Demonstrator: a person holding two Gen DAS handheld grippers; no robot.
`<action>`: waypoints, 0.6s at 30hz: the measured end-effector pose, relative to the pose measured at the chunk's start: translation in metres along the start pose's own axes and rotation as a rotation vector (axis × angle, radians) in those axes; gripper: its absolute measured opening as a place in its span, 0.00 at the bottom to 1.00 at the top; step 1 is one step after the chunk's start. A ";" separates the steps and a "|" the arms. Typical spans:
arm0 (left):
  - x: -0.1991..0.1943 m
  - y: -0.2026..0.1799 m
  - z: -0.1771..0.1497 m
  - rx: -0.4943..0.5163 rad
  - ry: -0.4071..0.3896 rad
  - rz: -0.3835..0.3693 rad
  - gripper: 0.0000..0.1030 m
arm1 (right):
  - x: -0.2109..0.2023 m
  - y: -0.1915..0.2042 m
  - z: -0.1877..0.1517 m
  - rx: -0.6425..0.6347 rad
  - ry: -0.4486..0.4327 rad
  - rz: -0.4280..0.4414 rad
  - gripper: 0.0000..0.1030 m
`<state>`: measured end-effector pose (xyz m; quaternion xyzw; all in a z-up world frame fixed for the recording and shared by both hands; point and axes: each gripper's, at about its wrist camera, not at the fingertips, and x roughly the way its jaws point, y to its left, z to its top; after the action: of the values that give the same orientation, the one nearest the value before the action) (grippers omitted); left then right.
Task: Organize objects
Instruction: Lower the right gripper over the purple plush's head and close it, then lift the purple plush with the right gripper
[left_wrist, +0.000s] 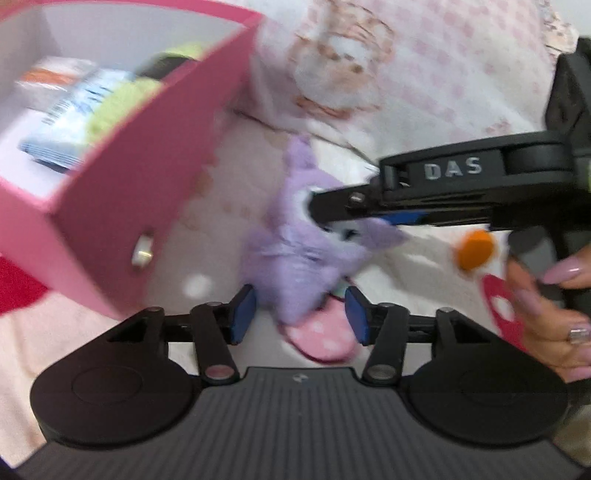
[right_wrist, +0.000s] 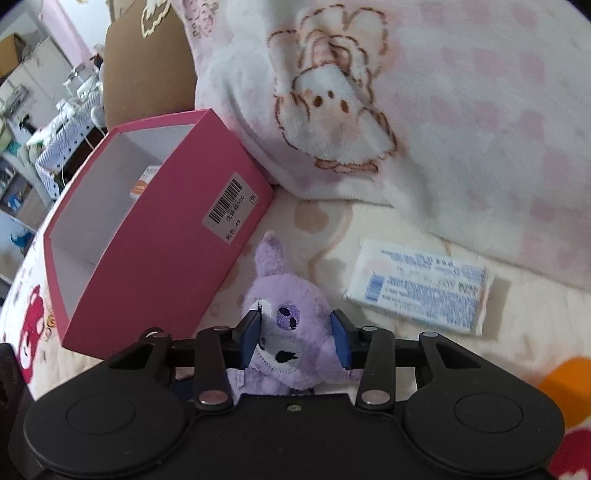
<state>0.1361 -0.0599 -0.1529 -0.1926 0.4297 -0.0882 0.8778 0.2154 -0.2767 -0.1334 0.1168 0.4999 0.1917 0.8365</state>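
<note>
A purple plush toy (left_wrist: 295, 251) with pink dotted slippers lies on the bed beside an open pink box (left_wrist: 140, 177). My left gripper (left_wrist: 300, 314) is open around the toy's legs, and a gap shows at each blue pad. In the right wrist view my right gripper (right_wrist: 295, 332) is shut on the plush toy (right_wrist: 291, 295), with both pads against the sides of its head. The right gripper's fingers (left_wrist: 347, 197) reach in from the right in the left wrist view. The pink box (right_wrist: 159, 258) holds packets and something green (left_wrist: 118, 107).
A white tissue pack (right_wrist: 417, 288) lies on the sheet to the right of the toy. A fluffy pink-and-white blanket (right_wrist: 443, 110) is piled behind. An orange object (left_wrist: 474, 247) sits near a person's hand (left_wrist: 546, 321) on the right gripper's handle. The bed edge runs behind the box on the left.
</note>
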 end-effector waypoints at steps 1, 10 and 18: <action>-0.002 -0.002 0.001 0.013 -0.005 0.001 0.49 | -0.002 -0.002 -0.002 0.012 -0.009 0.004 0.44; -0.007 -0.001 -0.001 0.042 -0.017 -0.032 0.45 | -0.023 -0.003 -0.031 0.063 -0.091 0.005 0.40; -0.016 -0.004 -0.005 0.046 0.020 -0.109 0.43 | -0.044 -0.012 -0.057 0.173 -0.120 0.016 0.40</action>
<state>0.1225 -0.0598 -0.1428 -0.1947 0.4252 -0.1478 0.8715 0.1488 -0.3062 -0.1298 0.2039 0.4625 0.1471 0.8502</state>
